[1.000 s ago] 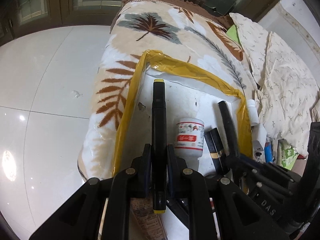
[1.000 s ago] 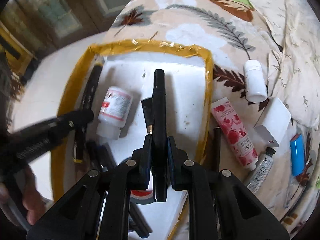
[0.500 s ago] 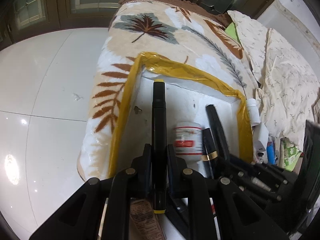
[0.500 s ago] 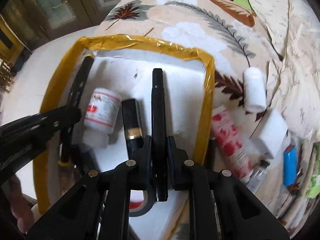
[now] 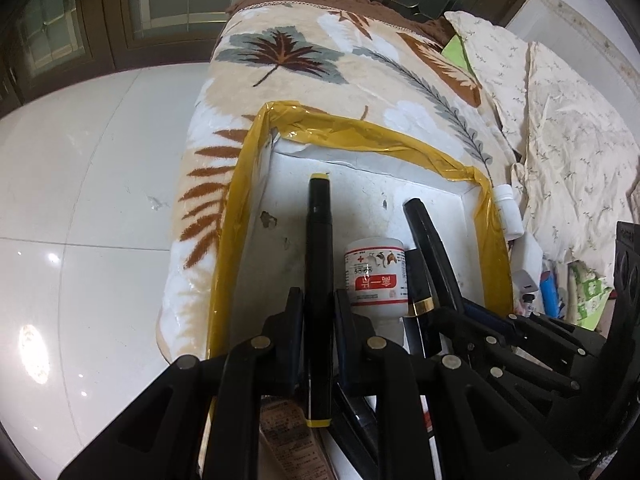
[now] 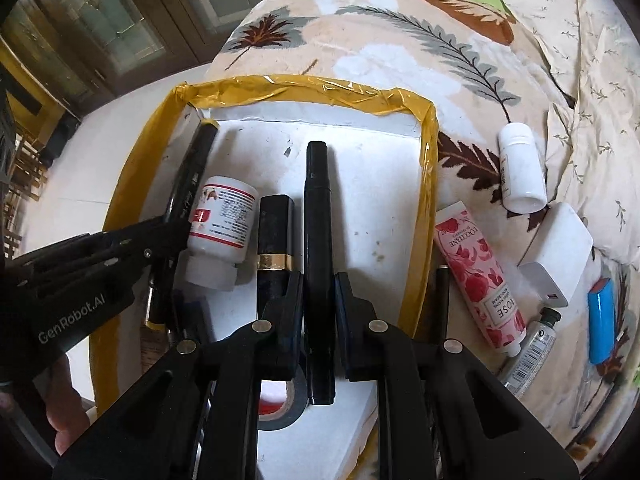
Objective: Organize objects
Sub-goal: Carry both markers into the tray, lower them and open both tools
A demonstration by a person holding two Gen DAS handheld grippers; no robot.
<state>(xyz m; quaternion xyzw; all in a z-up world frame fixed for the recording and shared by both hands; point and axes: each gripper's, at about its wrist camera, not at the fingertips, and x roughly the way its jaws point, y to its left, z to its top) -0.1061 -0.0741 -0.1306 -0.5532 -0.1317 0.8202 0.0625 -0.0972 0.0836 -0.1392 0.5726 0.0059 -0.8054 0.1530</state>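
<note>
Markers, light, stiff, slick-barrelled: left gripper (image 5: 318,312) clamps yellow-capped marker (image 5: 319,264) mid-barrel; right gripper (image 6: 319,300) clamps black marker (image 6: 318,240) likewise, over tray (image 6: 360,92).

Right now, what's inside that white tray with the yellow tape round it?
In the tray: a pill bottle, a gold-banded black tube and a tape roll, half hidden under the right claw. Whatever lies at the near left corner is covered.

Both grippers point steeply downward. The left gripper (image 5: 318,312) has its fingers (image 5: 290,316) clamped on a black marker with yellow ends (image 5: 319,248). The right gripper (image 6: 318,304) is likewise clamped on an all-black pen (image 6: 318,240). A bare hand (image 6: 66,420) shows behind the left one.
</note>
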